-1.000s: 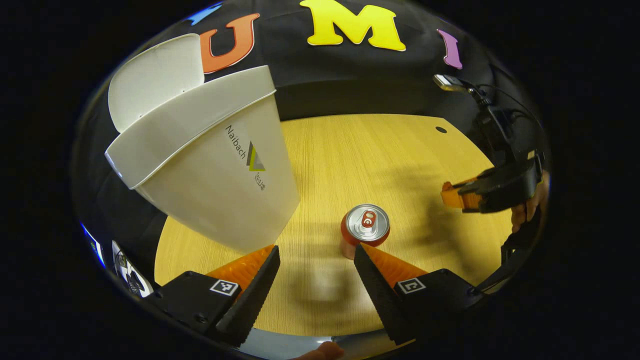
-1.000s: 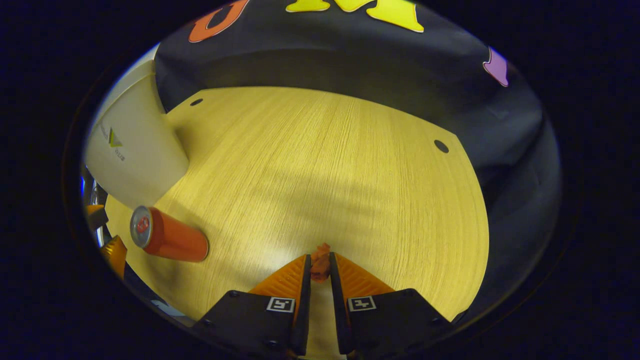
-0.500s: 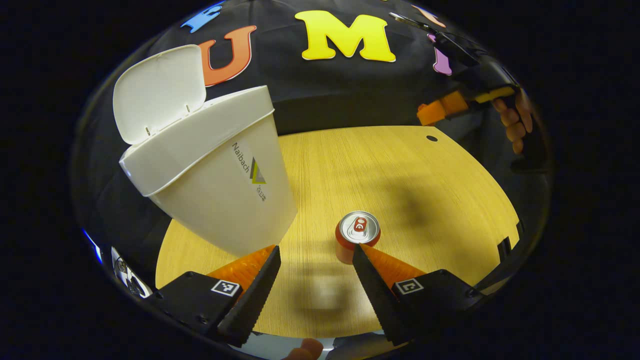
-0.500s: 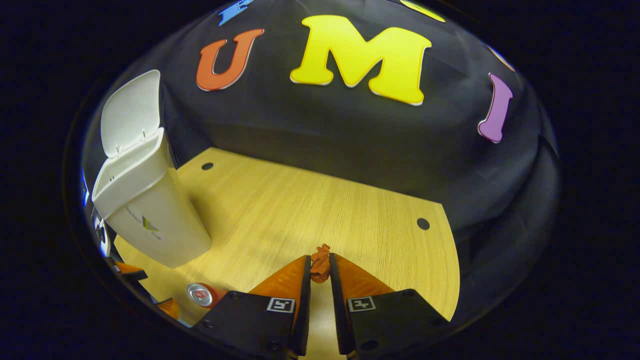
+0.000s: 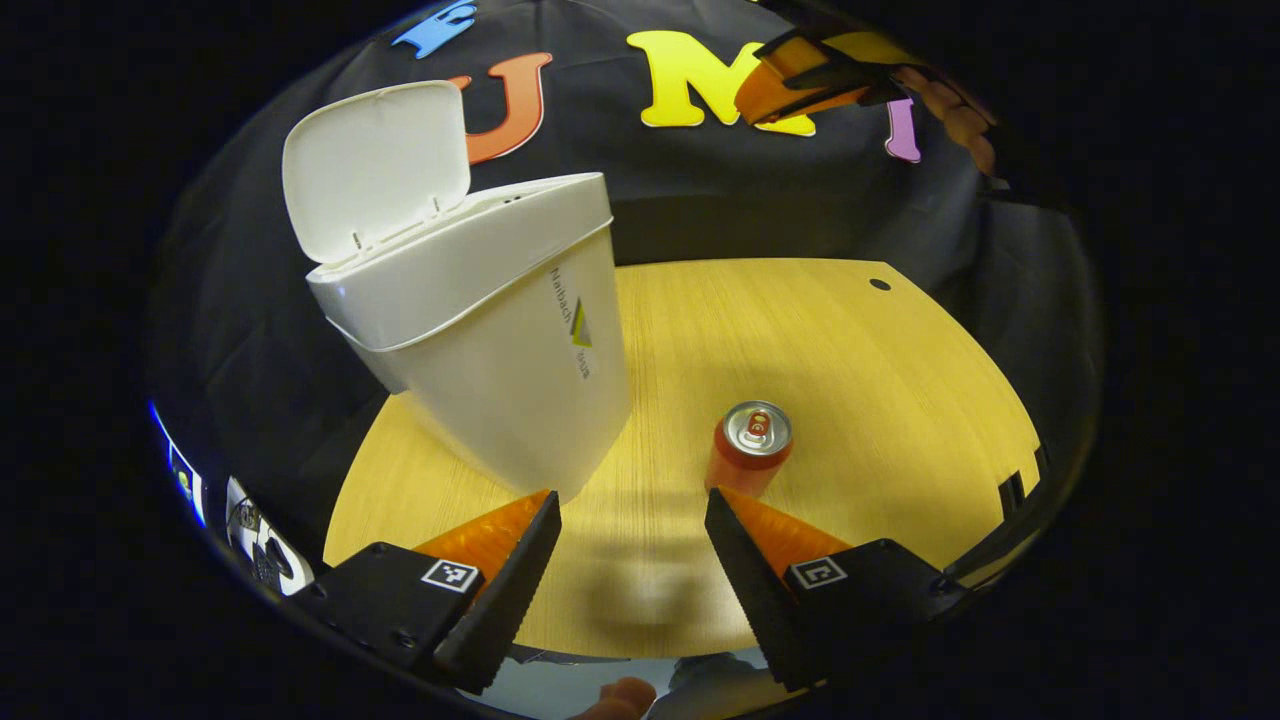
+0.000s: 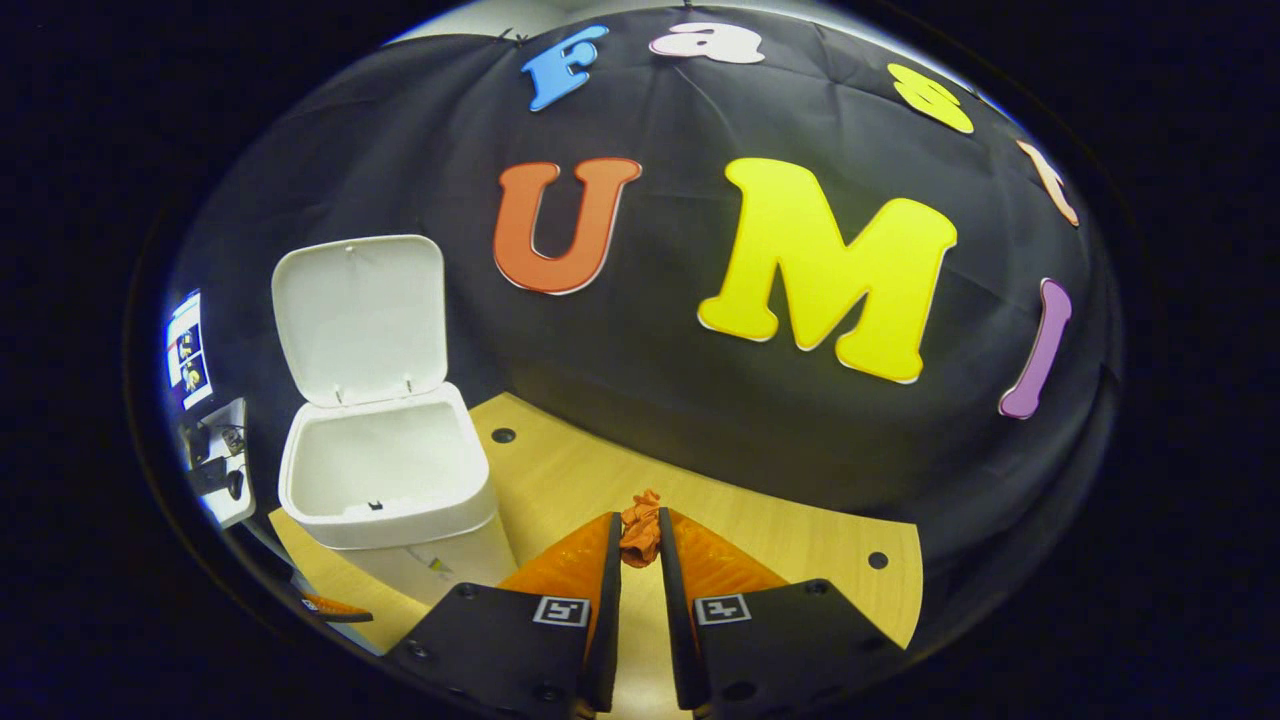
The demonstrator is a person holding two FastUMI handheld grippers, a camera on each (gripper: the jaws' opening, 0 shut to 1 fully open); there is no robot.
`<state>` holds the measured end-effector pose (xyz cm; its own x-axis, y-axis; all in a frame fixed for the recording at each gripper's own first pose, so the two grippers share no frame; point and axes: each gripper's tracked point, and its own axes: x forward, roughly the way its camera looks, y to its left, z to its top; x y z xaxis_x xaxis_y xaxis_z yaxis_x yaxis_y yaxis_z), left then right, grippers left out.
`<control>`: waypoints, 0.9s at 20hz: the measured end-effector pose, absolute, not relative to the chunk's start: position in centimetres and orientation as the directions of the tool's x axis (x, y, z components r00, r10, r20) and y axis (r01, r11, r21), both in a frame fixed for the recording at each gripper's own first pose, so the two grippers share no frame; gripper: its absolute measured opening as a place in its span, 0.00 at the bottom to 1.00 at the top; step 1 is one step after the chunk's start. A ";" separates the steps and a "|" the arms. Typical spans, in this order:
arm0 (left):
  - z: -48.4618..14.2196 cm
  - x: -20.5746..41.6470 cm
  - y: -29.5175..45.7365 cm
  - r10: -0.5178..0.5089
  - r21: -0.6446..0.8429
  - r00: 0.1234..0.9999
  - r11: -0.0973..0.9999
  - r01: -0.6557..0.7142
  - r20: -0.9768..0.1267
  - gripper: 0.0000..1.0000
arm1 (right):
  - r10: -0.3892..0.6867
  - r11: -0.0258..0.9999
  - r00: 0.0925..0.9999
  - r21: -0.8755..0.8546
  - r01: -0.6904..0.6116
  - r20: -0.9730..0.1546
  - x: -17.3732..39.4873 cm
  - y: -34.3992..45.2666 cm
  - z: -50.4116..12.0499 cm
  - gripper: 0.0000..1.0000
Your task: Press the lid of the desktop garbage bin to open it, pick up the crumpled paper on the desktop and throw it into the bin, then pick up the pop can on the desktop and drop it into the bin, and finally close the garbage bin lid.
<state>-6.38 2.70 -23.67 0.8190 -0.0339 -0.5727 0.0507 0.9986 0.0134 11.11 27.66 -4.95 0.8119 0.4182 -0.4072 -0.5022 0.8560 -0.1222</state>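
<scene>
In the left gripper view, the left gripper (image 5: 632, 520) hangs low over the wooden table (image 5: 900, 400), its fingers spread wide with nothing between them. The pop can (image 5: 749, 448) stands upright just past the tip of one finger, apart from the white garbage bin (image 5: 500, 330), whose lid (image 5: 378, 165) is tipped up and open. High at the far right, the right gripper (image 5: 790, 85) is raised against the black wall, a hand (image 5: 955, 110) gripping it; its load is too small to tell here.

In the right gripper view, the right gripper's fingers stand narrow, pinching the crumpled paper (image 6: 640, 528) at their tips. It is held well above the table, with the open bin to the left and below.
</scene>
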 end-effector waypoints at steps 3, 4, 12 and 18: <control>-24.0 -7.5 4.4 -0.020 0.003 0.818 1.000 0.026 -0.575 0.97 | 0.471 0.829 0.785 -0.101 -0.549 -0.402 9.6 31.6 -4.5 0.24; -24.2 -7.9 4.7 -0.021 -0.001 0.818 1.000 0.025 -0.575 0.97 | 0.485 0.820 0.776 -0.099 -0.564 -0.404 9.2 32.9 -4.5 0.24; -24.7 -9.0 8.8 -0.003 0.006 0.825 1.000 0.007 -0.565 0.97 | 0.631 0.714 0.655 -0.019 -0.700 -0.417 5.5 43.8 -5.3 0.23; -24.4 -9.3 8.6 -0.050 -0.009 0.832 0.999 0.053 -0.552 0.97 | 0.710 0.647 0.592 0.020 -0.763 -0.382 3.2 48.1 -4.3 0.23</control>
